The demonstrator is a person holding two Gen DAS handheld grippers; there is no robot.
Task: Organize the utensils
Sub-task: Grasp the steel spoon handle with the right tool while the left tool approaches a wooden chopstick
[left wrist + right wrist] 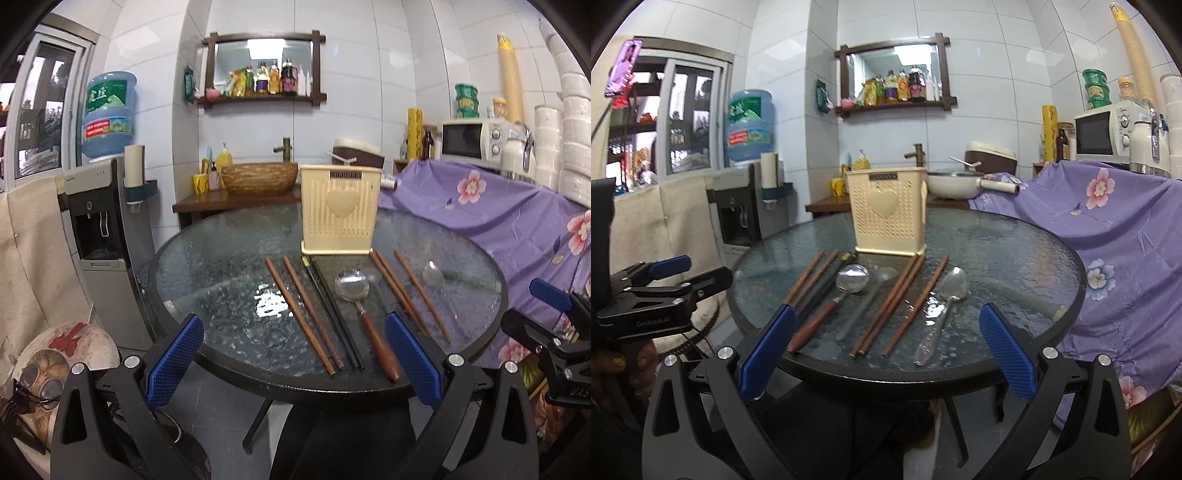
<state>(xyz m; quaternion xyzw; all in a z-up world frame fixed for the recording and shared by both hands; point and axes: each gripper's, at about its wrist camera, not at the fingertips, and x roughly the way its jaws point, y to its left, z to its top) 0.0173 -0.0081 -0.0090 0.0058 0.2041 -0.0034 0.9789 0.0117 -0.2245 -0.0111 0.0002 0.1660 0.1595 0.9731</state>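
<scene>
Both the left gripper (pixel 295 363) and right gripper (pixel 886 350) gape wide, empty, short of the tabletop's (pixel 207 266) near edge. Utensils lie before the cream holder (pixel 889 214); pinching the wooden-handled spoon (pixel 369 321) mid-handle seems best.

Two handheld grippers, left gripper (pixel 293 358) and right gripper (pixel 886 350), share one build: black plastic frames, silver screws behind the fingers, and blue diamond-textured pads (pixel 173 363) lining each finger's inner face.
</scene>
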